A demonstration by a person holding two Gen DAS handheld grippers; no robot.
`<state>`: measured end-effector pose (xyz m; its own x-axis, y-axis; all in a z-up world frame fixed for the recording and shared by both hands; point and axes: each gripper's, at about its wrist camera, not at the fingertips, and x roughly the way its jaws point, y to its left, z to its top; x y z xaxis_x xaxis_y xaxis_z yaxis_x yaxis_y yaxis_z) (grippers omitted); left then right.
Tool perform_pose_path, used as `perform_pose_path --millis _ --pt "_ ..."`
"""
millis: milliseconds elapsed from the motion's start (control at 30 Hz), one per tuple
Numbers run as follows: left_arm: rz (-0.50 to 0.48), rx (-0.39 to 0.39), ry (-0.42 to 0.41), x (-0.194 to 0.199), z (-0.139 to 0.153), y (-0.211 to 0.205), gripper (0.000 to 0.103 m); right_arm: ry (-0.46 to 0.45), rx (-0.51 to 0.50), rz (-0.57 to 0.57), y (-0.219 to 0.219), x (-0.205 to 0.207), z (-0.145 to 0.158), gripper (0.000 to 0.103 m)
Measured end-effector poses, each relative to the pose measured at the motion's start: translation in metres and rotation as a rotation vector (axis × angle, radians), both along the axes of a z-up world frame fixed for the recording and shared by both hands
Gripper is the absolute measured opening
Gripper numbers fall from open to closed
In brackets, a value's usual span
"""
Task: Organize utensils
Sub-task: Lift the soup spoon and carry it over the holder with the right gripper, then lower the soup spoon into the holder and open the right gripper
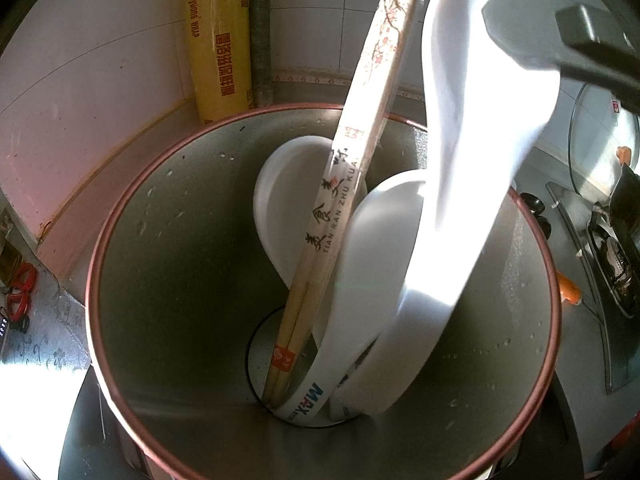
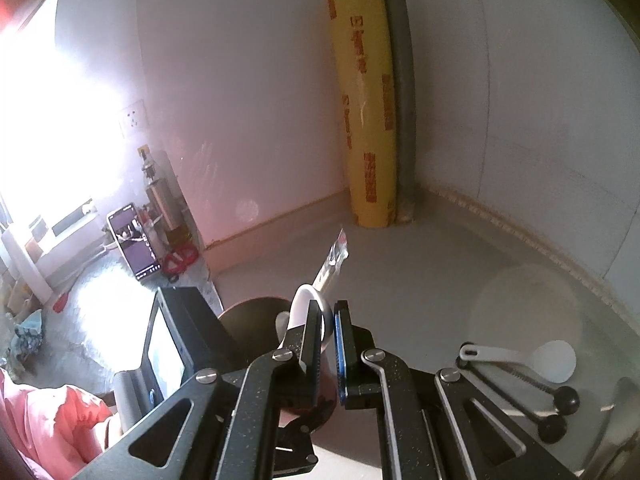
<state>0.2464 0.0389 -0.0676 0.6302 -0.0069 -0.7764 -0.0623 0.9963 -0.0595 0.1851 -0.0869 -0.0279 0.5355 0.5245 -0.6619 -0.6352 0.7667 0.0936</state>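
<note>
Right tongs (image 2: 329, 334), angled downward, pinch a white spoon (image 1: 480, 120) over the canister (image 1: 120, 280).

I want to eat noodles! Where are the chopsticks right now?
In the left wrist view the wrapped chopsticks stand tilted inside the round metal holder, near its middle, leaning on the white spoons, with the yellow wrap box behind.

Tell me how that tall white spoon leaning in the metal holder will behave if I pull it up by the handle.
The white spoon looks rigid and glossy, likely ceramic or melamine, so it may slip between hard jaws. Its bowl sits wedged beside another spoon and the wrapped chopsticks, so lifting could drag or rattle them. The metal holder is tall and might tip.
</note>
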Motion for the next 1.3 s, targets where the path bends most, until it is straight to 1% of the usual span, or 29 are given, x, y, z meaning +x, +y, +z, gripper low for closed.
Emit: perform_pose_path --millis 233,467,667,1067,1167,1200,1300 --pt "0.000 0.000 0.000 0.000 0.000 0.000 0.090 0.046 -0.009 0.022 0.005 0.000 -0.010 0.007" --pt "0.000 0.000 -0.001 0.000 0.000 0.000 0.090 0.071 -0.015 0.035 0.007 0.000 -0.016 0.007" --pt "-0.001 0.001 -0.001 -0.001 0.000 0.000 0.090 0.104 -0.024 0.051 0.009 0.000 -0.021 0.009" --pt "-0.003 0.001 -0.002 -0.001 0.000 0.000 0.090 0.115 -0.017 0.063 0.008 -0.001 -0.019 0.012" --pt "-0.002 0.001 -0.002 -0.001 0.000 0.000 0.090 0.116 -0.013 0.066 0.007 -0.002 -0.018 0.015" --pt "-0.003 0.000 -0.003 -0.001 0.000 -0.001 0.090 0.111 -0.011 0.067 0.006 -0.003 -0.017 0.017" --pt "-0.002 0.002 -0.001 -0.001 0.000 0.000 0.090 0.101 -0.008 0.062 0.004 -0.004 -0.014 0.018"
